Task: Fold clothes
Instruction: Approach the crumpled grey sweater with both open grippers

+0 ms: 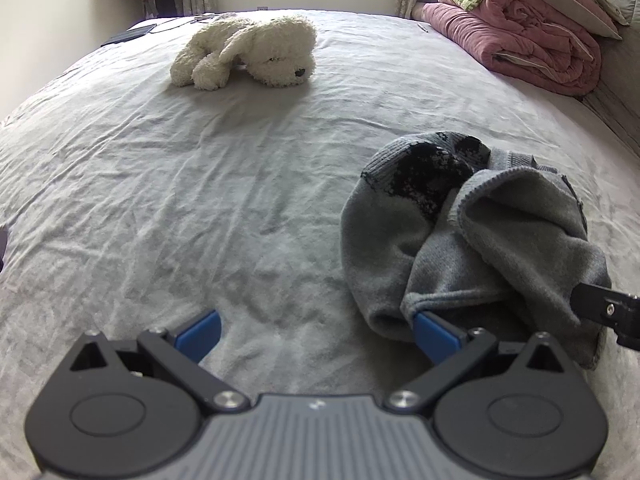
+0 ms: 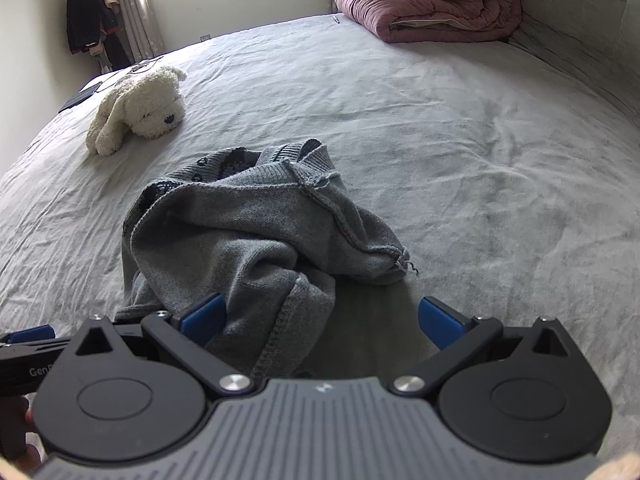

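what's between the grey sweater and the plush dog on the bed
Only bare, wrinkled grey bedsheet lies between the sweater and plush dog, clearest in the right wrist view.

Sweater (image 2: 240,224): grey knit cloth, matt, fine ribbed texture; raw stitched seams show, a loose thread at one corner; dark patterned knit patch at the far side (image 1: 432,176).
Bed sheet (image 1: 200,200): pale grey woven cloth, matt, creased all over.
Plush dog (image 1: 248,52): cream pile fabric, fluffy, coarse-looking; glossy dark nose.
Folded quilt (image 2: 432,4): pink cloth, soft, matt, puckered.
Left gripper (image 1: 316,334): black matt plastic housing, grey ribbed plate, bright metal screw heads; fingers (image 1: 199,334) padded in smooth blue plastic.
Right gripper (image 2: 320,320): same finish.
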The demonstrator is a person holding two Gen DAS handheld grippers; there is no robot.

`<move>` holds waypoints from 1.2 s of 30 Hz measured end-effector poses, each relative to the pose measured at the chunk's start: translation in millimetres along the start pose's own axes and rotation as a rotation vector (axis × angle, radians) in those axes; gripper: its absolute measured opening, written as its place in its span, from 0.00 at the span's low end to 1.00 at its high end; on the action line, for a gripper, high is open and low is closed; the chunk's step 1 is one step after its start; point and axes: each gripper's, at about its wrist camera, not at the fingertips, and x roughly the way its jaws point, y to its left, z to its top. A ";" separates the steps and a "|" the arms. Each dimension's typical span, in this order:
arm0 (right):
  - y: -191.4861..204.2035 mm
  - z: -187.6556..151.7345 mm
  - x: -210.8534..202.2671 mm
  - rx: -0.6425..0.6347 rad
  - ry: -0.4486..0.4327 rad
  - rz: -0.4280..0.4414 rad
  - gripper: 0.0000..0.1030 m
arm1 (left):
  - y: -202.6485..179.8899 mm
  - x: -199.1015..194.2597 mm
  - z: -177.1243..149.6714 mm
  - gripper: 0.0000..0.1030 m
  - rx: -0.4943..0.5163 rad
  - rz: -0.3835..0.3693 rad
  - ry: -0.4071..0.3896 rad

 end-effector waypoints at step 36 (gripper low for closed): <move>9.6 -3.1 31.7 -0.036 0.051 0.110 1.00 | 6.6 21.5 -2.1 1.00 0.021 -0.143 0.010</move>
